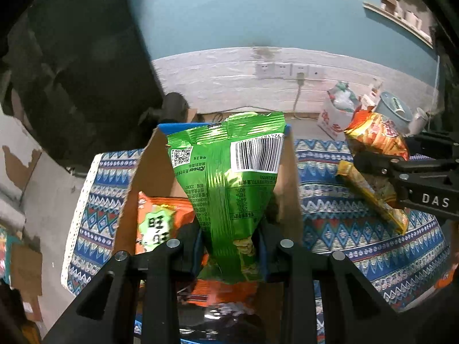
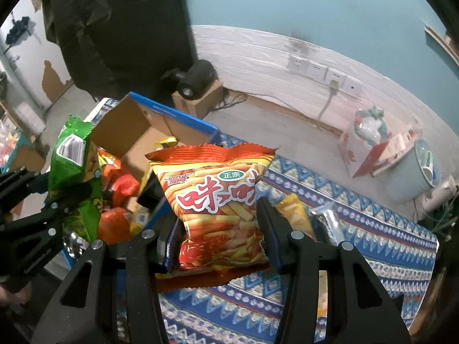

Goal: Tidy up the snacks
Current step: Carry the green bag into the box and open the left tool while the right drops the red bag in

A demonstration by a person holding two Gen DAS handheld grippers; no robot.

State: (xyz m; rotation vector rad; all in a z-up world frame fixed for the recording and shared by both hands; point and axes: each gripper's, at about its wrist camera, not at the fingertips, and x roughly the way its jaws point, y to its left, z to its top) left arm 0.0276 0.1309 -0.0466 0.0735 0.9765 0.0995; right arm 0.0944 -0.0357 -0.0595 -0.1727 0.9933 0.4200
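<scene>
My left gripper (image 1: pixel 229 246) is shut on a green snack bag (image 1: pixel 229 177), held upright over an open cardboard box (image 1: pixel 143 172) with a blue rim. An orange snack bag (image 1: pixel 157 220) lies inside the box. My right gripper (image 2: pixel 219 229) is shut on a red-orange bag of fry-shaped snacks (image 2: pixel 215 195), held above the patterned cloth just right of the box (image 2: pixel 134 126). In the left wrist view the right gripper (image 1: pixel 373 169) shows at the right edge with that bag (image 1: pixel 375 137). The right wrist view catches the left gripper (image 2: pixel 61 205) and the green bag (image 2: pixel 71 166) at the left.
A blue patterned cloth (image 2: pixel 358 229) covers the table. A yellow packet (image 2: pixel 292 212) and a silver packet (image 2: pixel 327 220) lie on it behind my right fingers. On the floor stand a white bag (image 2: pixel 358 143), a pale blue bin (image 2: pixel 421 169) and a black wheeled object (image 2: pixel 198 80).
</scene>
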